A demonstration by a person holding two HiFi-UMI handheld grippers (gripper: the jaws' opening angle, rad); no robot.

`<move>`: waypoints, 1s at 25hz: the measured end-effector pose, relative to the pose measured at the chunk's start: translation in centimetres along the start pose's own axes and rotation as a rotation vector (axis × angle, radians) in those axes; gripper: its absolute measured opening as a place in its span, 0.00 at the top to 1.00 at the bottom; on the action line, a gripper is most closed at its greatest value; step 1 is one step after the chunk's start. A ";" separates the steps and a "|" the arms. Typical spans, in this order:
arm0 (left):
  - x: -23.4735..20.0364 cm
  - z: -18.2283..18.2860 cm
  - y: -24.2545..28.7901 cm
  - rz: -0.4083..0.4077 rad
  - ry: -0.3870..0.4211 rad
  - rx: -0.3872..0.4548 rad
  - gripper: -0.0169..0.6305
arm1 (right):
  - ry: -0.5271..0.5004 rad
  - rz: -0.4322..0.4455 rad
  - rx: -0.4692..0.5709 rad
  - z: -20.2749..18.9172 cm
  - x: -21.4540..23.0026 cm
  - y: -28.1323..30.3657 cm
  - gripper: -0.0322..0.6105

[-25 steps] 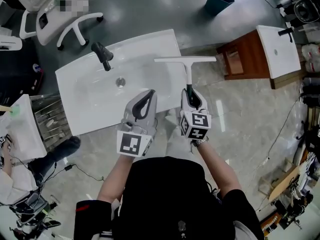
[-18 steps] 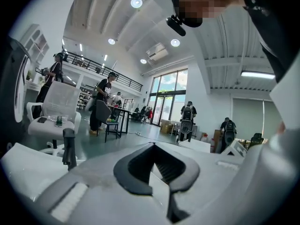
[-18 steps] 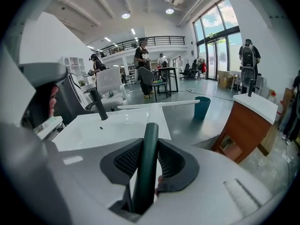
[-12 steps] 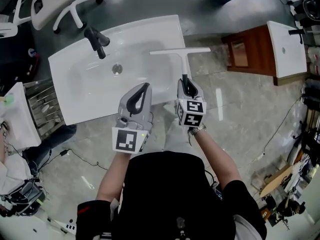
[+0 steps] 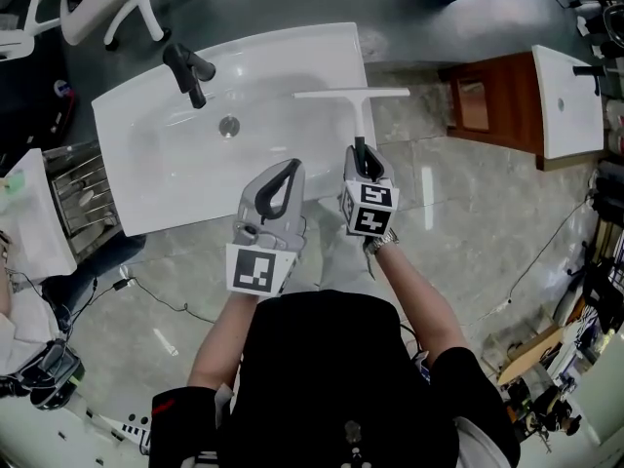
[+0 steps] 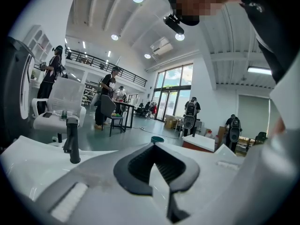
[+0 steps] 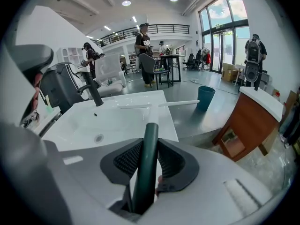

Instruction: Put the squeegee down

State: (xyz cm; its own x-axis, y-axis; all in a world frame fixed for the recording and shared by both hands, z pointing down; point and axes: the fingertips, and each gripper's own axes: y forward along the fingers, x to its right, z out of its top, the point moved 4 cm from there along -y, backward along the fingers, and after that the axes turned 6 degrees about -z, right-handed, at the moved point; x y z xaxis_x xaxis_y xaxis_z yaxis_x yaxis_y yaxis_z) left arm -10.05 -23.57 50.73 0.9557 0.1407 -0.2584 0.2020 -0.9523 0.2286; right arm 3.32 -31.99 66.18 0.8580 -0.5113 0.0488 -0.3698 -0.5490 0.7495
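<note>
Right gripper [image 5: 363, 164] clamps the squeegee [image 5: 362, 117] by its dark handle, white blade hovering over the sink's [image 5: 146, 178] far right rim. It has just sunk lower, so set-down seems close. Left gripper [image 5: 289, 174], closed and empty, hangs alongside.

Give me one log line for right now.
step: put squeegee down, pending | right hand-held gripper: shut on squeegee handle | blade: over right edge of sink | left hand-held gripper: shut, empty

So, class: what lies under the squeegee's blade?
The squeegee, held by the right gripper, has the right end of the white sink under most of its blade; the right tip overhangs the floor. The strip beneath is covered, so contact cannot be told.
</note>
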 end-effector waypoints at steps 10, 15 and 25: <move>0.1 -1.1 0.6 -0.007 -0.018 -0.027 0.97 | 0.009 -0.025 -0.033 -0.7 0.8 1.6 0.80; 0.0 -1.5 0.4 0.002 -0.024 -0.034 0.97 | 0.000 -0.023 -0.046 -1.2 0.8 2.0 0.79; -0.2 -1.9 -0.1 0.013 -0.039 -0.041 0.97 | -0.002 -0.025 -0.059 -1.8 0.6 2.4 0.79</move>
State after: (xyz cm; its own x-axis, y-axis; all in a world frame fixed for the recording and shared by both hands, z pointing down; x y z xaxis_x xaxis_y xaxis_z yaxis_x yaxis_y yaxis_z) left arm -9.82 -23.02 52.53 0.9496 0.1169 -0.2910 0.1989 -0.9419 0.2707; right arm 3.56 -32.42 69.15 0.8660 -0.4993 0.0286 -0.3268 -0.5217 0.7881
